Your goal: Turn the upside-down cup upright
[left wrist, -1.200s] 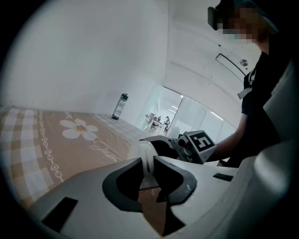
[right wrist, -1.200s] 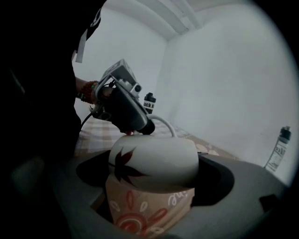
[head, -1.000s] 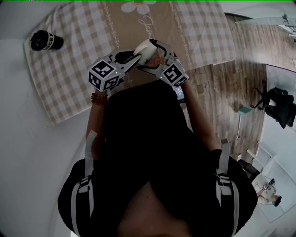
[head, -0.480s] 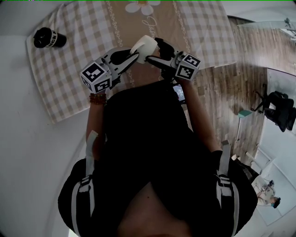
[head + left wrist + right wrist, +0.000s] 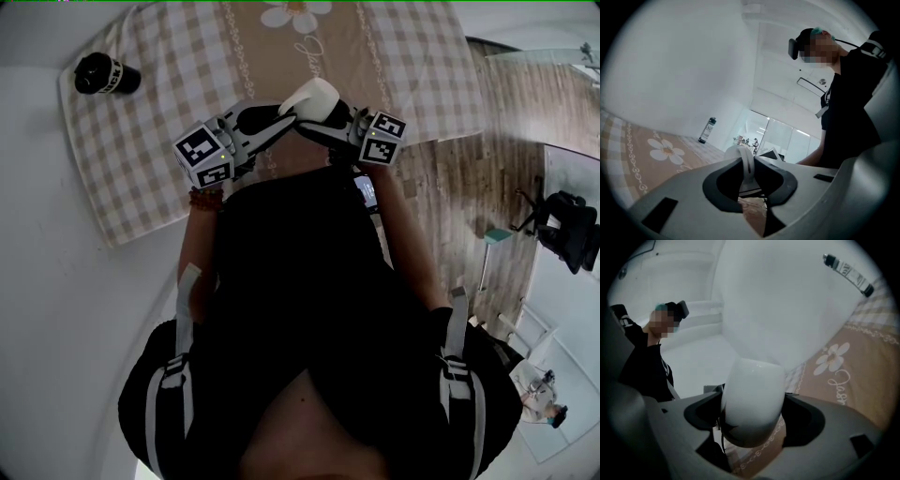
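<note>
Cup [image 5: 316, 97] is up in the air btwn both tools, over the near edge of the checked cloth [image 5: 141, 150] on the tabletop [image 5: 42, 216], not touching it. Left hand-held gripper [image 5: 284, 114] is clenched on the cup's handle [image 5: 748, 161], jaws nearly together w/ the thin loop pinched btwn them. Right hand-held gripper [image 5: 323, 127] has just been closing its jaws; cup body sits btwn them, pads pressing both sides. Black bottle [image 5: 106, 73] stands near the cloth's far-left corner

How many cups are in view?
1. The white cup hangs above the near edge of the checked cloth. The person's body hides part of the scene, so another could be hidden.
</note>
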A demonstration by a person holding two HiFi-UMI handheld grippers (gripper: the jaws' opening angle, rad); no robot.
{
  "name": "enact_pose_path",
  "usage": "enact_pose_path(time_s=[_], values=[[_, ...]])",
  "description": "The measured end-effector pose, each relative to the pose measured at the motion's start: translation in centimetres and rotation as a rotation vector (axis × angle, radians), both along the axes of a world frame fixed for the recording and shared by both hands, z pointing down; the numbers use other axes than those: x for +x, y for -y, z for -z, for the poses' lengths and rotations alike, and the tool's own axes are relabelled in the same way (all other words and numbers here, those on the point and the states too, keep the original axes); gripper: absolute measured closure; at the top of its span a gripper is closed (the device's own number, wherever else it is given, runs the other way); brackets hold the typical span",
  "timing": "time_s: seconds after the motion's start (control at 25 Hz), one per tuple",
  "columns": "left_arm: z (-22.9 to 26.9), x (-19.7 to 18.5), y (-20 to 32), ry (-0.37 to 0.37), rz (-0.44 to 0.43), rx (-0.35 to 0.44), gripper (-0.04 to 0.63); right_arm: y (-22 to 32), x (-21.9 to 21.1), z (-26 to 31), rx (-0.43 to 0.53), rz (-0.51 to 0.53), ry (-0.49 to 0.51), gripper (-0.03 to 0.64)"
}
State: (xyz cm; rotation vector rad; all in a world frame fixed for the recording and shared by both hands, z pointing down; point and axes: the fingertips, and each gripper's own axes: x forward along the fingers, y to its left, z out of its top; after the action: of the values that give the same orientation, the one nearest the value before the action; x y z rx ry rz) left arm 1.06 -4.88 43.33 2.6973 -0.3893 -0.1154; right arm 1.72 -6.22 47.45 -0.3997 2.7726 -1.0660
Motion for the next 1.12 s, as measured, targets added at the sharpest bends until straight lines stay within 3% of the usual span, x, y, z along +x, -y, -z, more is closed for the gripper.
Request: enact_pose_path(time_s=[0.24, 0.56, 0.96, 1.12], values=[[-0.7, 0.1, 0.0, 0.072, 0.0, 0.036, 0.528, 0.2, 0.2, -0.2, 0.096, -0.016, -0.118, 0.21], [-1.8, 0.3, 0.2, 0.203, 0.006, 0.116, 0.528, 0.7, 0.5, 0.1, 0.34, -0.061, -0.344, 0.215], [-5.5, 0.3, -0.1, 0.452, -0.009, 0.224, 0.522, 0.7, 0.4, -1.6, 0.585, -0.105, -0.641, 0.216], [-6.0, 0.5, 0.4, 0.501, 0.016, 0.26, 0.523, 1.2, 0.8, -2.0, 0.642, -0.131, -0.717, 0.218]])
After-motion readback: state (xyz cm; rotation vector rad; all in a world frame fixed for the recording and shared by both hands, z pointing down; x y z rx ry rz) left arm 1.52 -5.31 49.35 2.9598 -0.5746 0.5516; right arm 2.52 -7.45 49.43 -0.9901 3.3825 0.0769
